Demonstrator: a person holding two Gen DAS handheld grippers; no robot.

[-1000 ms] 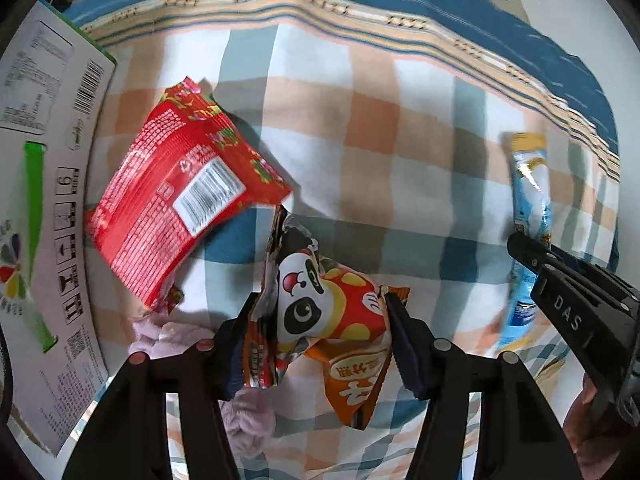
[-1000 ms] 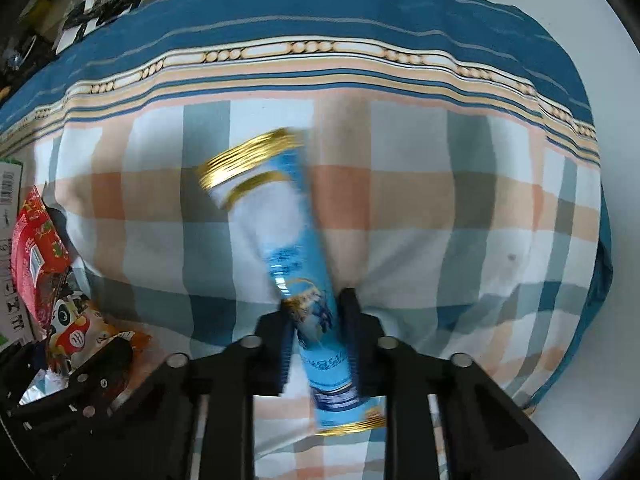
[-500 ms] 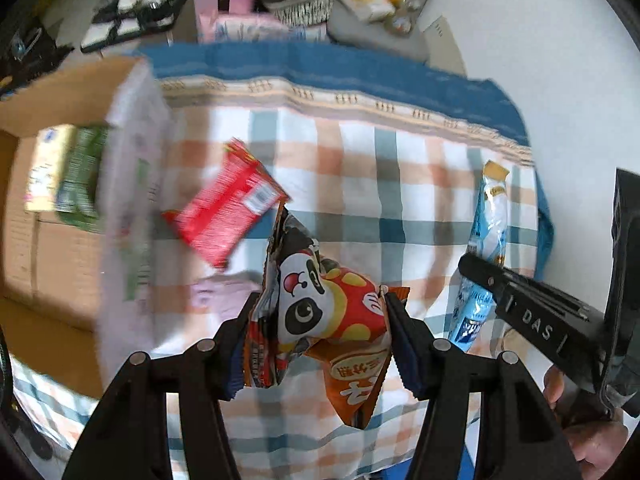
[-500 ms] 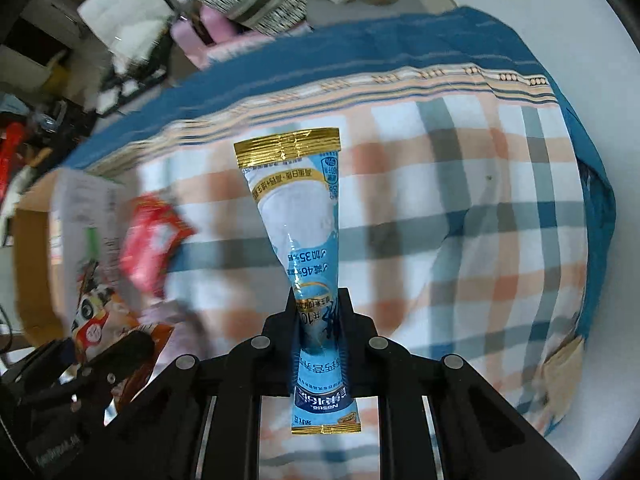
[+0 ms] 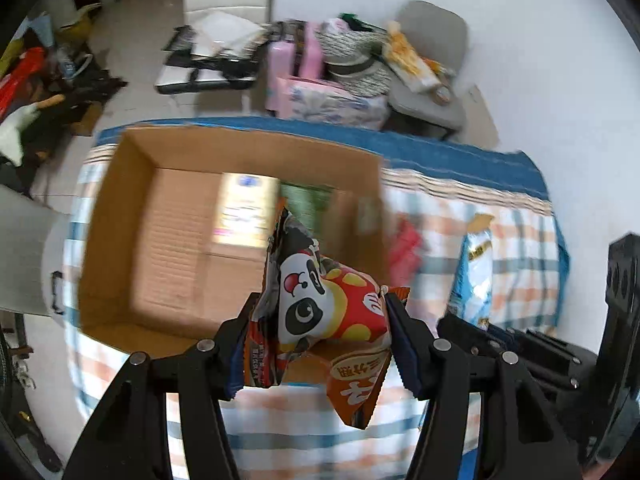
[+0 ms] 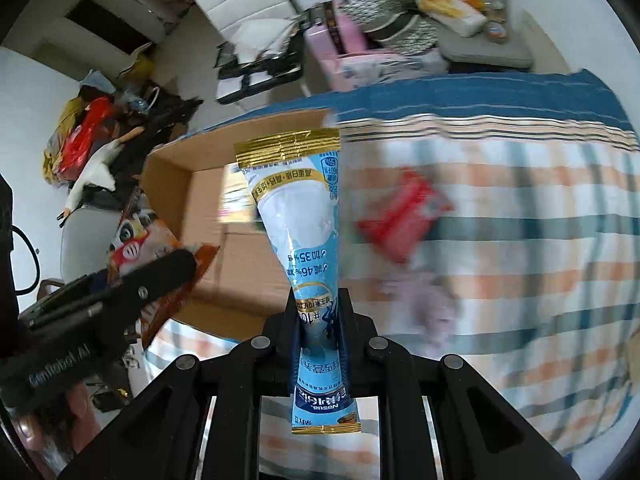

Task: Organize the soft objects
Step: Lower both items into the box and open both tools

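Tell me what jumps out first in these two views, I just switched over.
The panda snack bag clamped in the left gripper fills the middle of the left view, held up over the open cardboard box. In the right view, the right gripper pinches a tall blue packet with a gold top. A red packet lies blurred on the checked cloth beside the box.

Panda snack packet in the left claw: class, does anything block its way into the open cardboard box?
Nothing visible does. The left claw holds the panda snack packet above the cardboard box's near edge; its flaps are open and its floor is mostly bare.
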